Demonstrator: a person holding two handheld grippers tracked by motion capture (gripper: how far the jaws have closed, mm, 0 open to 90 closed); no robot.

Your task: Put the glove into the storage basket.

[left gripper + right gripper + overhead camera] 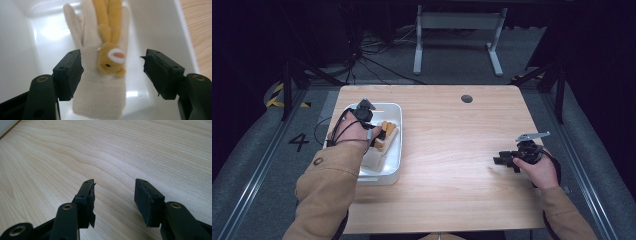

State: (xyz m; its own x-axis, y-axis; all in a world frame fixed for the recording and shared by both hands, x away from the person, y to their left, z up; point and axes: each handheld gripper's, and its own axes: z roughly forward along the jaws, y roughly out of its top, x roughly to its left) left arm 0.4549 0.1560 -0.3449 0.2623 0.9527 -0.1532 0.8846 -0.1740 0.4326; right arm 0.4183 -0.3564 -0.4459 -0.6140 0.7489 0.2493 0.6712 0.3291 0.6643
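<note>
The left gripper [112, 72] hangs with fingers wide astride the cream glove [100, 90] lying in the white tub [20, 50], right gripper [113, 195] wide over bare bench [150, 150]; closing shallow might pinch only the yellow bunny [111, 56]

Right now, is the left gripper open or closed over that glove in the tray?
Open. The left gripper has its jaws spread wide on either side of the cream glove in the white tray, with gaps on both sides.

Glossy white plastic tray [22, 50], fuzzy cloth glove [100, 95], matt pale wood table [125, 150].
</note>
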